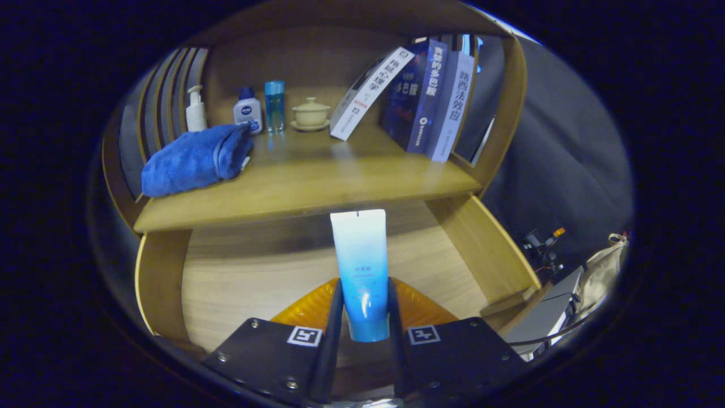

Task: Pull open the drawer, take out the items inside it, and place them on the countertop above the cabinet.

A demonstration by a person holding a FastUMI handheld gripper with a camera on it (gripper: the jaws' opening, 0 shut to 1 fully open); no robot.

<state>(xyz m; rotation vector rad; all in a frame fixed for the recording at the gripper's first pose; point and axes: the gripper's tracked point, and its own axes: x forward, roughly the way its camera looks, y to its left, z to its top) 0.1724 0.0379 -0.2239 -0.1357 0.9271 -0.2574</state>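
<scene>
gripper view: the hand-held gripper (pixel 361 317) pinches a blue-and-white plastic squeeze tube (pixel 360 272) between its two fingers, both pressing on the tube's lower, darker end; the tube stands upright, its long axis running up and away from the fingers, the flat crimped white end on top and the cap end down between the fingers; behind the tube's base lies something orange and ribbed (pixel 422 309), which i cannot identify; beyond rises the light wooden surface (pixel 317 187) above the cabinet, carrying a folded blue towel (pixel 195 160), a white pump bottle (pixel 196 110), a small white bottle with a blue cap (pixel 248 110), a clear blue glass (pixel 274 106), a cream lidded cup on a saucer (pixel 310 113) and a row of leaning books (pixel 422 96).

judged from this, the tube is lifted out and on its way to the surface; to do it well, keep the pinch firm, raise the tube above the surface's front edge, and set it on the bare middle stretch between the towel and the books, well apart from both, loosening the fingers only once it rests.
</scene>
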